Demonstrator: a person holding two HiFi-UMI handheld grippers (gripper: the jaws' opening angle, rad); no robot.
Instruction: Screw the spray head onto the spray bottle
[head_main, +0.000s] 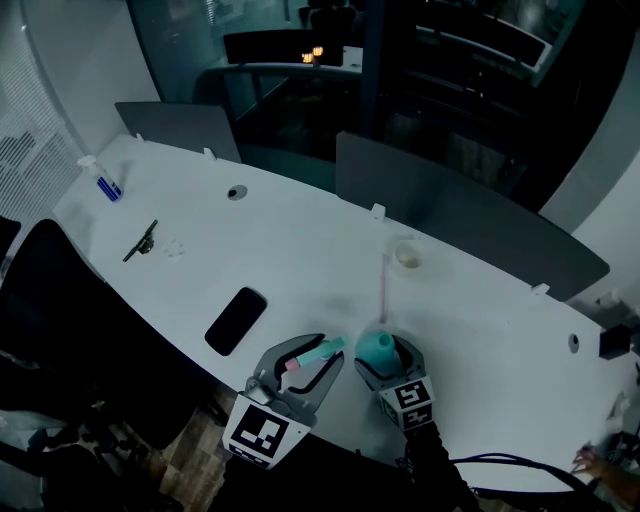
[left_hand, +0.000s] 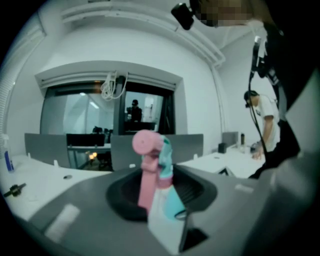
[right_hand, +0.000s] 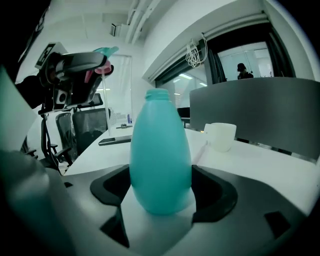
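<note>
A teal spray bottle (head_main: 376, 349) stands upright and capless near the front edge of the white table (head_main: 300, 240). My right gripper (head_main: 386, 354) is open, its jaws on either side of the bottle (right_hand: 160, 155). Just to the left, my left gripper (head_main: 318, 358) is shut on the pink and teal spray head (head_main: 322, 351). In the left gripper view the spray head (left_hand: 150, 170) stands between the jaws with its pink nozzle on top. The right gripper view shows the left gripper (right_hand: 82, 62) raised at the upper left, above the bottle's open neck.
A black phone (head_main: 236, 320) lies left of the grippers. A white cup (head_main: 407, 255) sits behind the bottle. Farther left are a dark tool (head_main: 141, 241) and a small bottle (head_main: 103, 180). Grey dividers (head_main: 470, 215) line the far edge. A black chair (head_main: 40, 300) stands at the left.
</note>
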